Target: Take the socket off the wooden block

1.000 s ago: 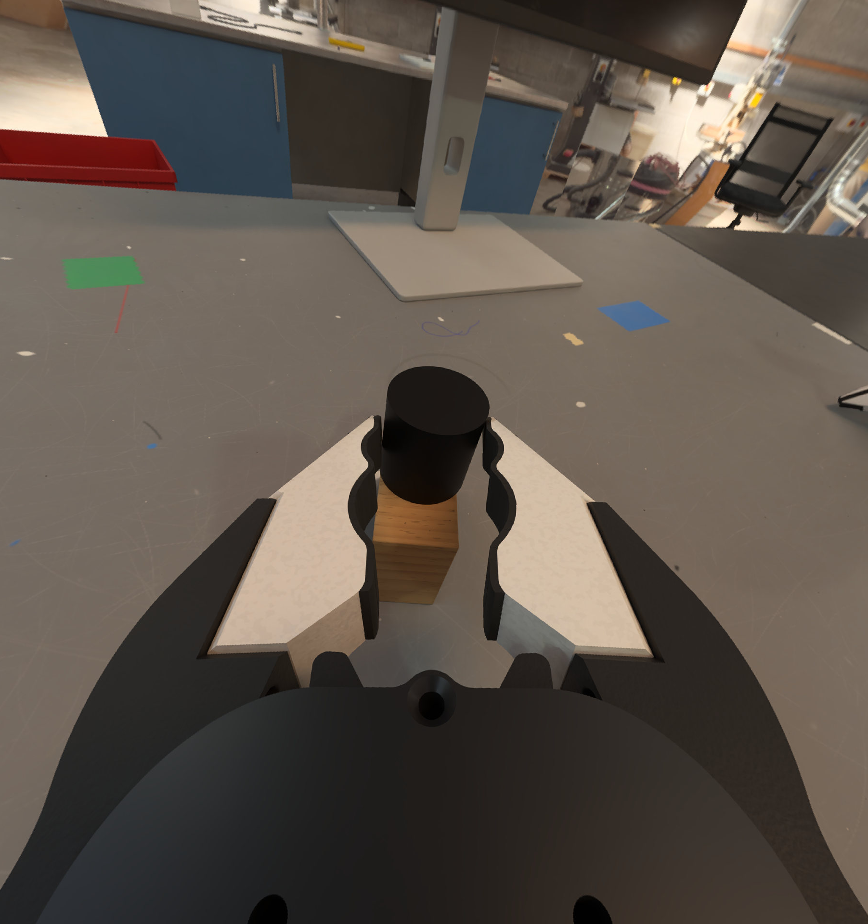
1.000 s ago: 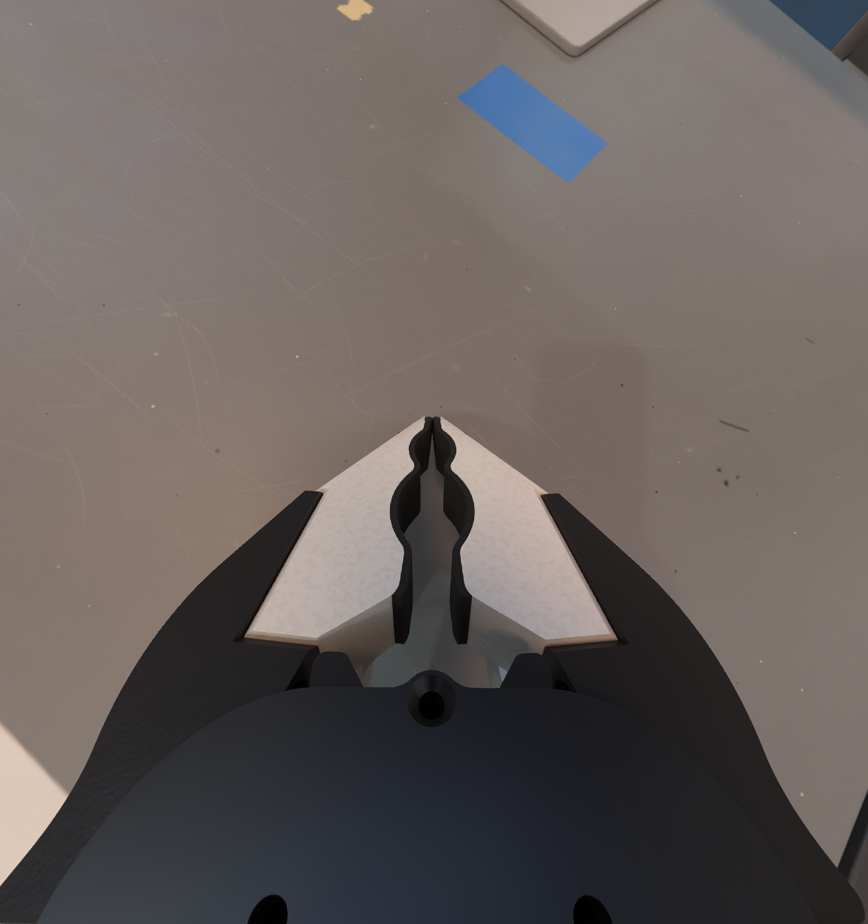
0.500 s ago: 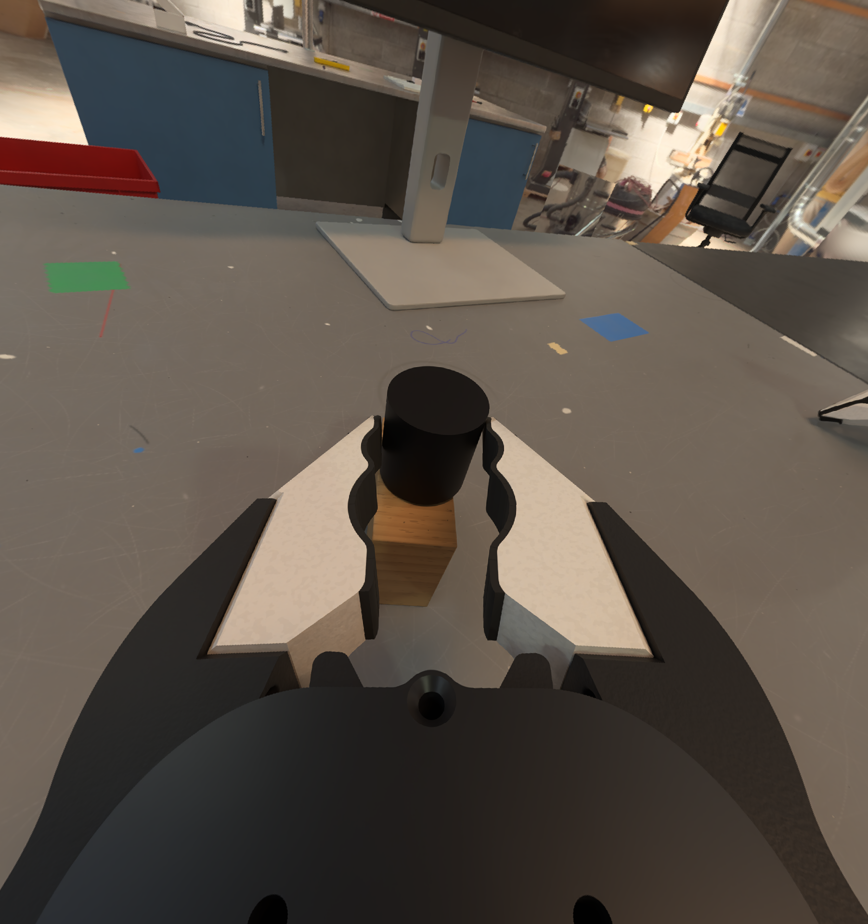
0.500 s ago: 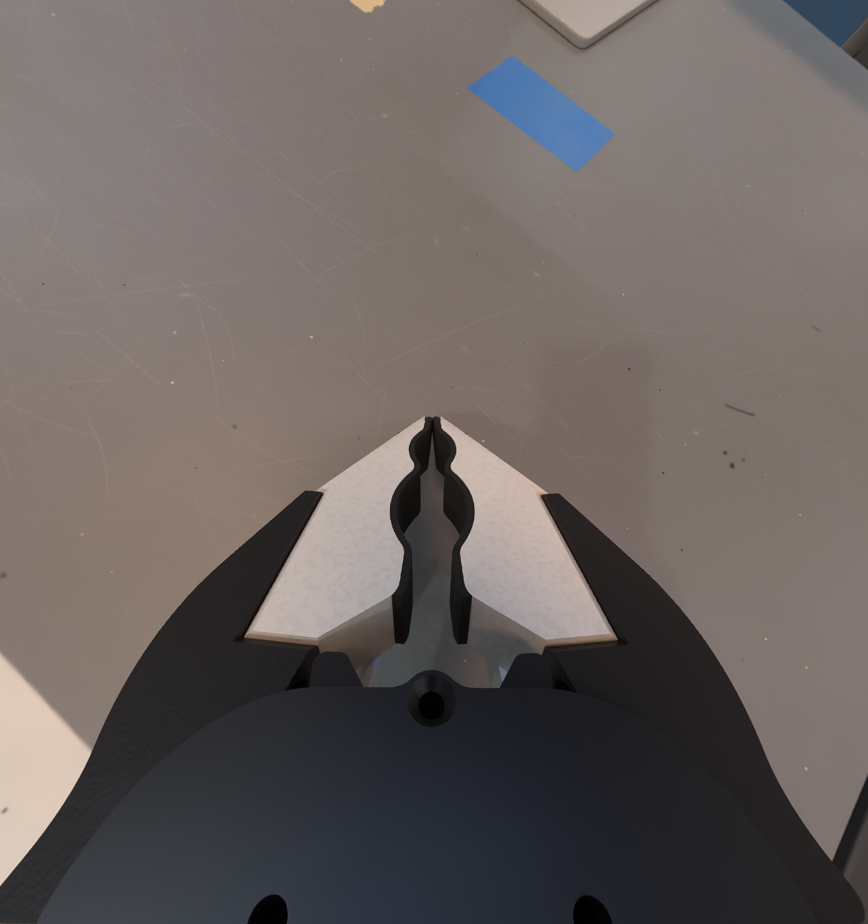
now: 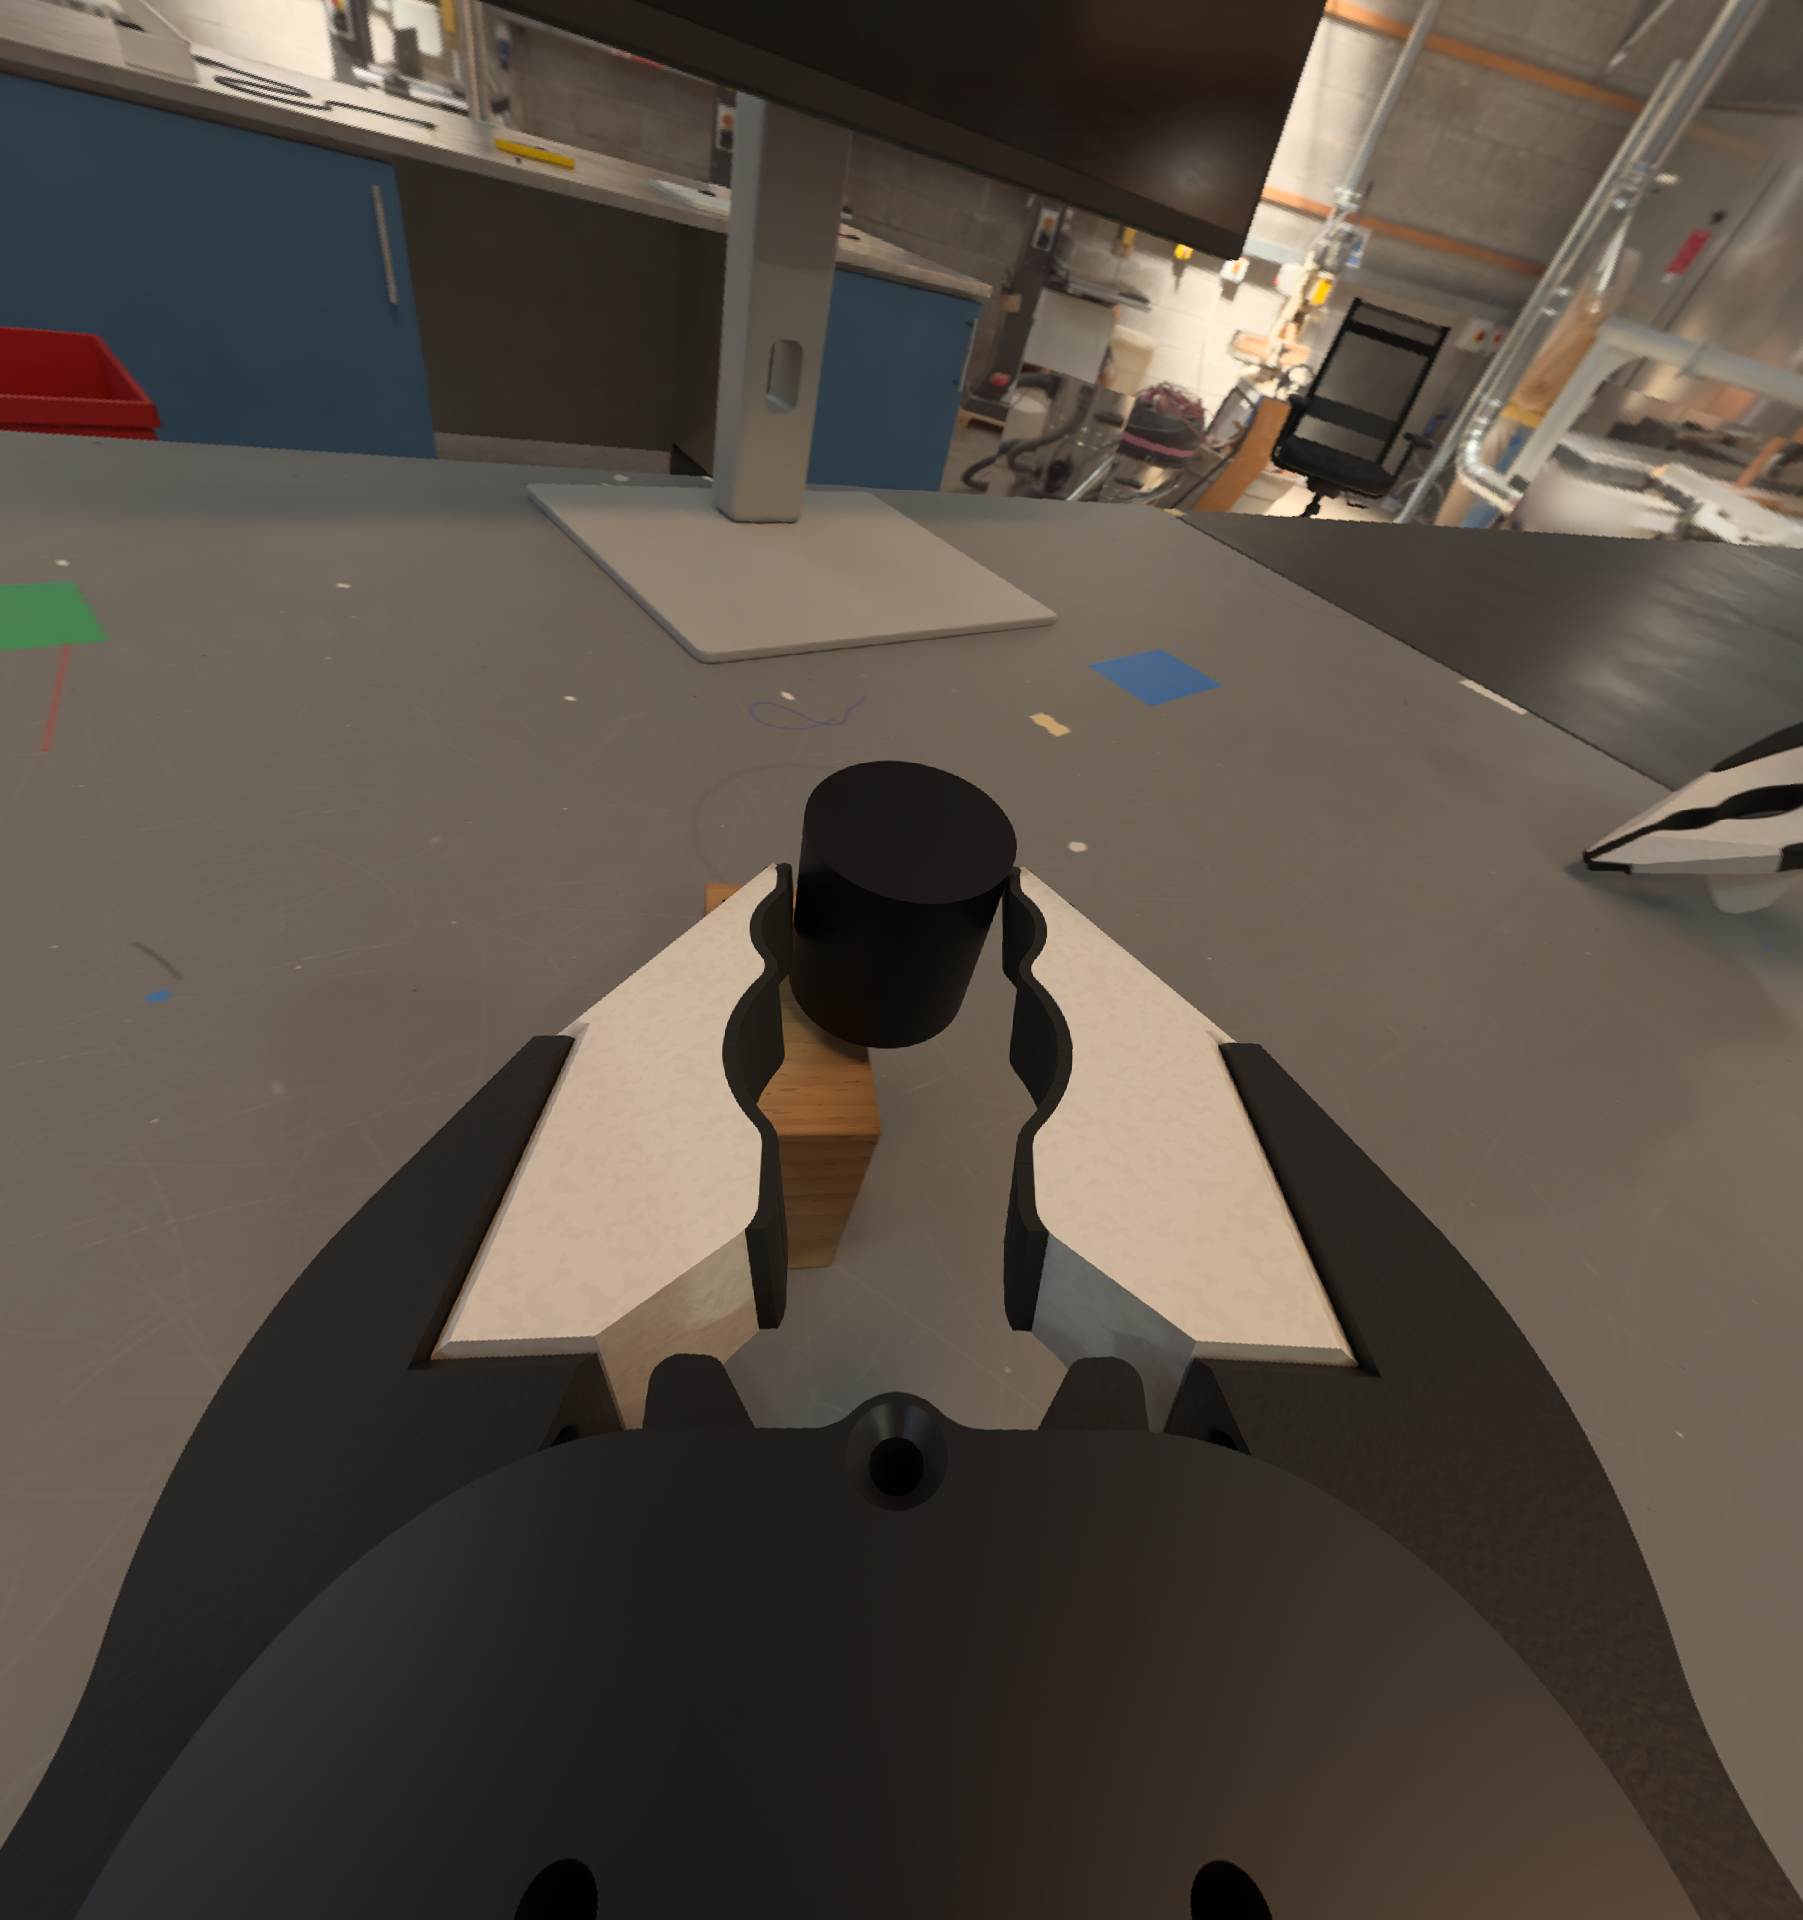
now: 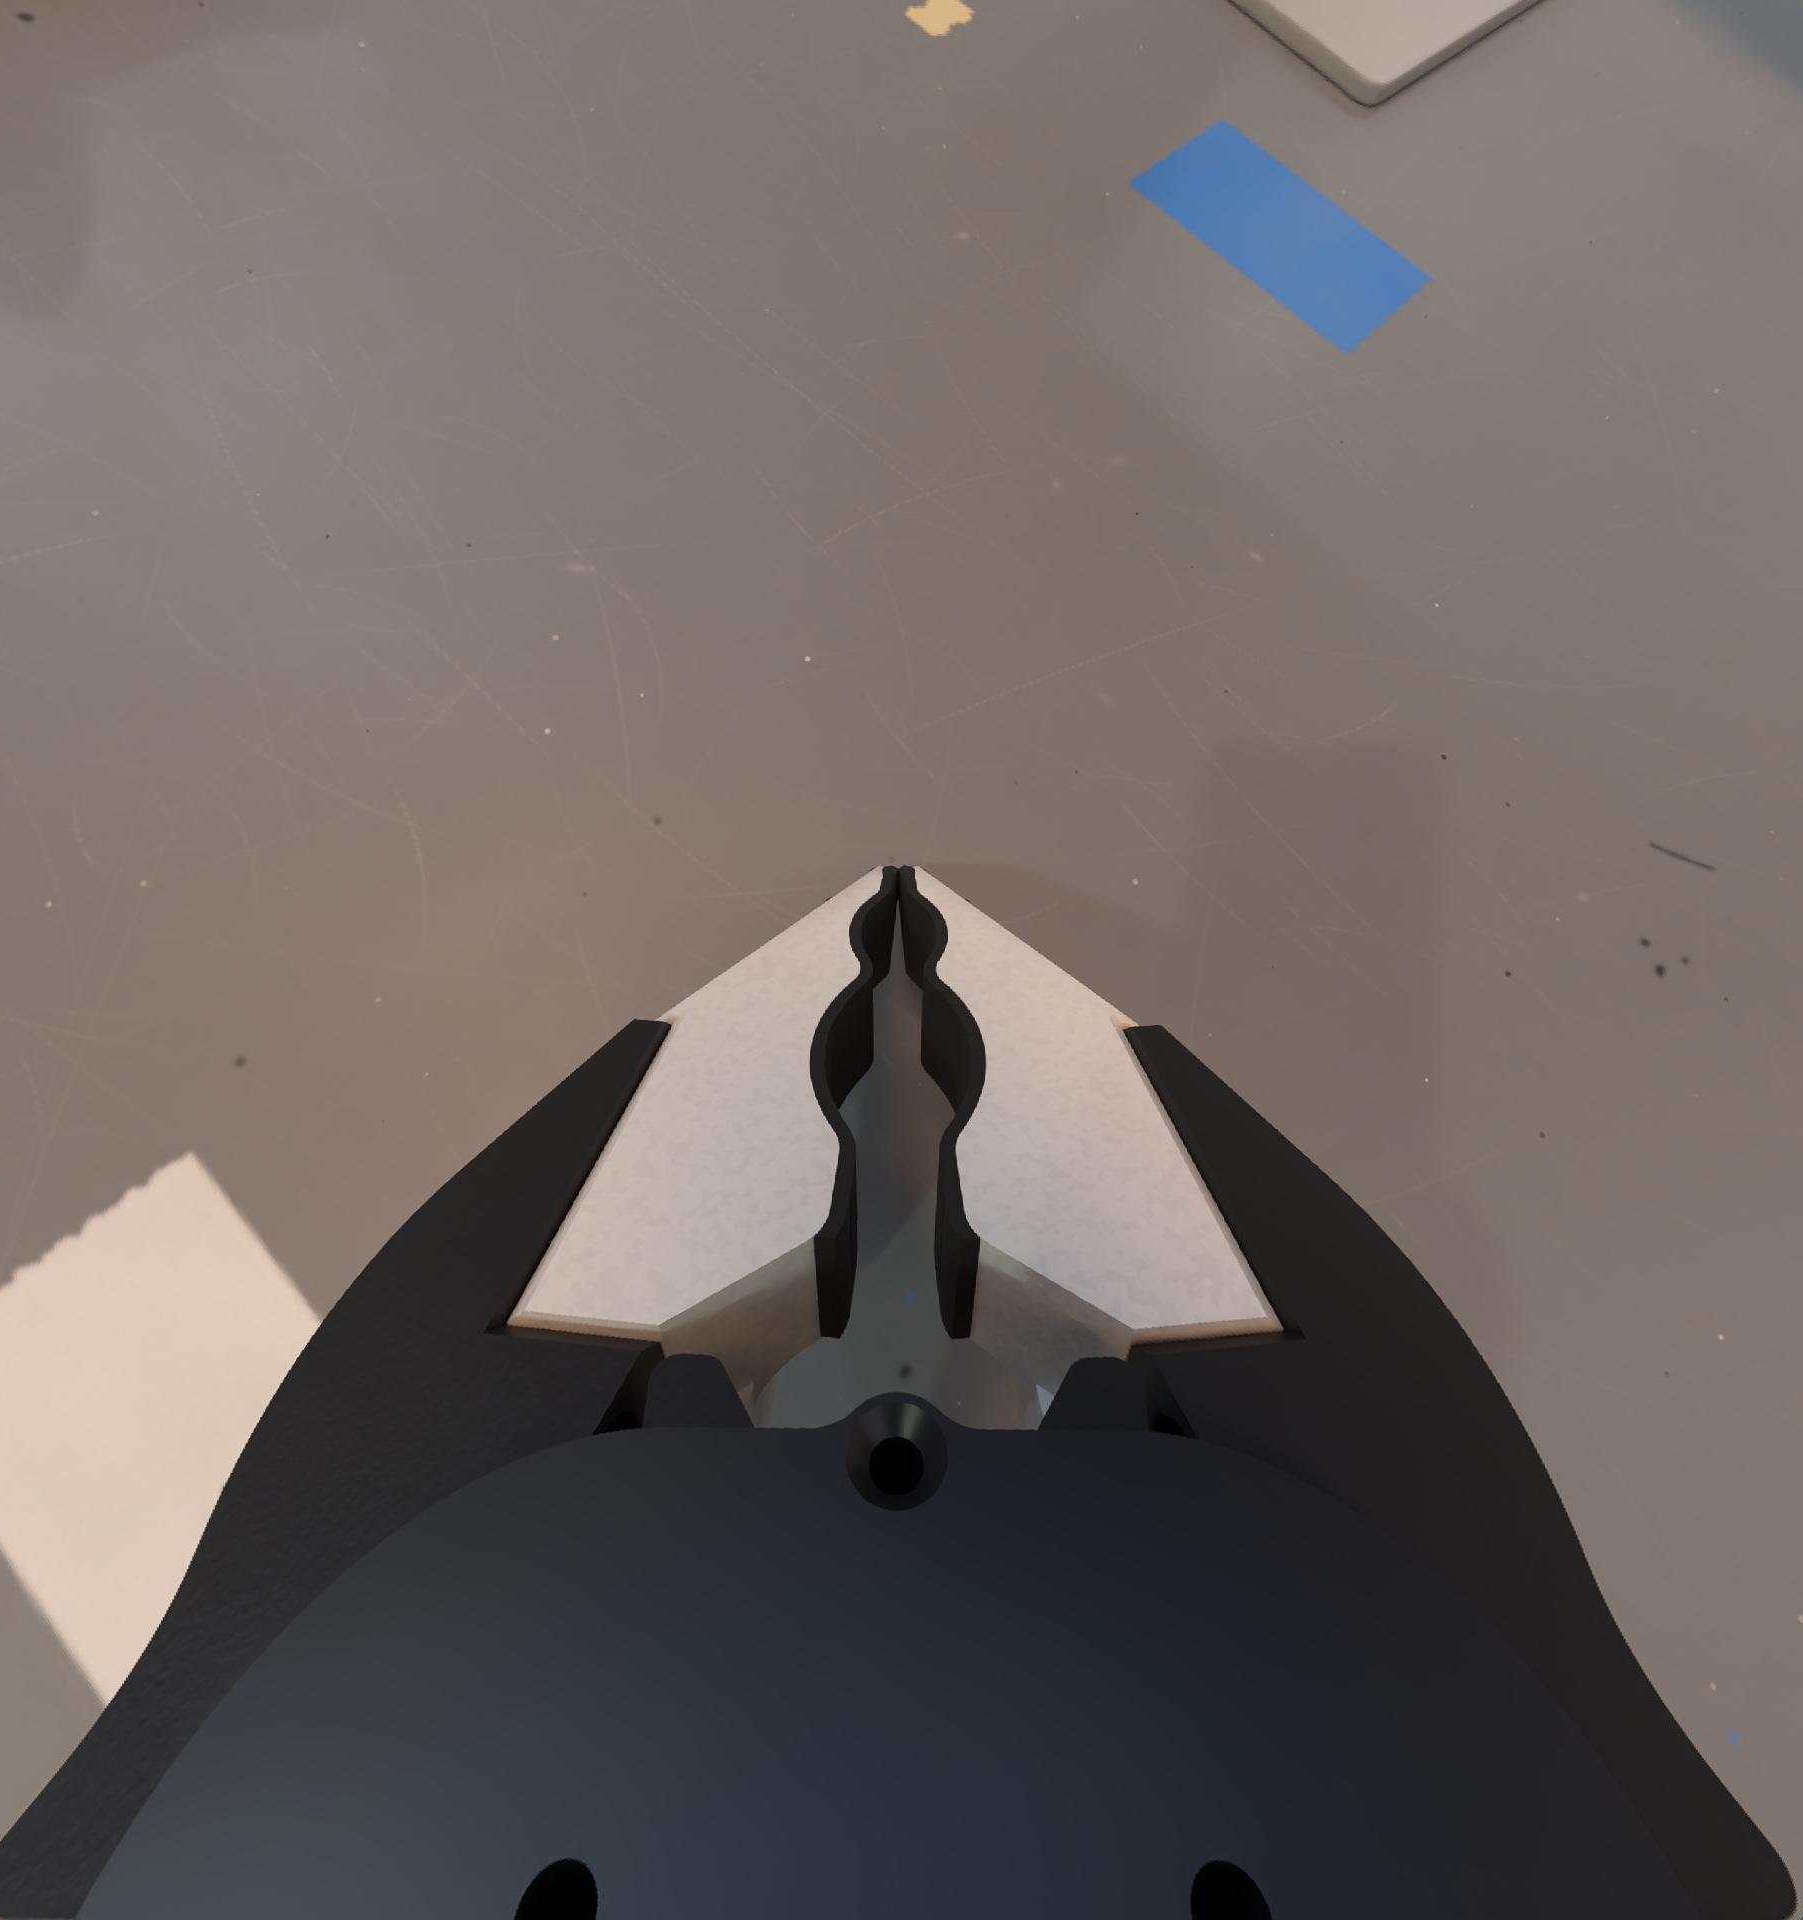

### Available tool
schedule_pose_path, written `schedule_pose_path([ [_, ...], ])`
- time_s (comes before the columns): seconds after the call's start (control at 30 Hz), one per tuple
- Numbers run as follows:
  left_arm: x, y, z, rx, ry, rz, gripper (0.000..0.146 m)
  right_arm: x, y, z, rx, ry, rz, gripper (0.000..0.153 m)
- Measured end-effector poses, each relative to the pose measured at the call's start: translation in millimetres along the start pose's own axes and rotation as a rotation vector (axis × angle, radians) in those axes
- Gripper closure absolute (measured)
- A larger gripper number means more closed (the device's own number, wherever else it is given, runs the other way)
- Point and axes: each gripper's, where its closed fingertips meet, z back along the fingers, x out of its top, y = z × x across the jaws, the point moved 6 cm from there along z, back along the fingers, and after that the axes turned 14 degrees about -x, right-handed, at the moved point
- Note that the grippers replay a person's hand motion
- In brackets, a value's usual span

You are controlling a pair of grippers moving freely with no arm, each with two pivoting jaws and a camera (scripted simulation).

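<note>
A black cylindrical socket (image 5: 902, 904) sits between the tips of my left gripper (image 5: 897, 873), which is shut on its sides. The wooden block (image 5: 824, 1153) stands on the grey table (image 5: 357, 883) below the socket and offset to its left, partly hidden behind the left finger (image 5: 668, 1091). The socket's base no longer lines up with the block's top. My right gripper (image 6: 897, 871) is shut and empty above bare table. It also shows at the far right of the left wrist view (image 5: 1603, 857), apart from the socket.
A monitor stand's pale base (image 5: 803, 582) is at the back centre, with its screen overhead. Blue tape (image 5: 1151, 675), green tape (image 5: 14, 618) and a red bin (image 5: 35, 384) lie farther off. A black mat (image 5: 1551, 623) covers the right. A sunlit patch (image 6: 97, 1382) is near the right gripper.
My left gripper has risen and shifted right with the socket, so the block now sits lower and to the left of it. The right gripper has crept forward, still shut.
</note>
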Motion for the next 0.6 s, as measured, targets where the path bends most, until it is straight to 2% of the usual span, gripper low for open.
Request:
schedule_pose_path([
  [0.2,-1,-11,-2,-0.070,0.010,-0.031,0.106,1,3,3,-0.060,0.013,0.008,0.152],
  [0.27,-2,-13,-3,-0.074,0.019,-0.053,0.106,14,11,8,-0.073,-0.010,-0.009,0.141],
  [0.33,-2,-14,-3,-0.074,0.027,-0.065,0.106,32,23,8,-0.087,-0.106,-0.031,0.135],
  [0.4,-1,-15,-3,-0.069,0.018,-0.068,0.106,46,33,-2,-0.140,-0.129,0.002,0.131],
  [0.53,5,-14,2,-0.065,-0.095,-0.055,0.106,69,52,-41,-0.187,-0.115,0.138,0.105],
  [0.6,8,-14,8,-0.053,-0.160,-0.058,0.106,77,53,-54,-0.214,-0.117,0.126,0.100],
])
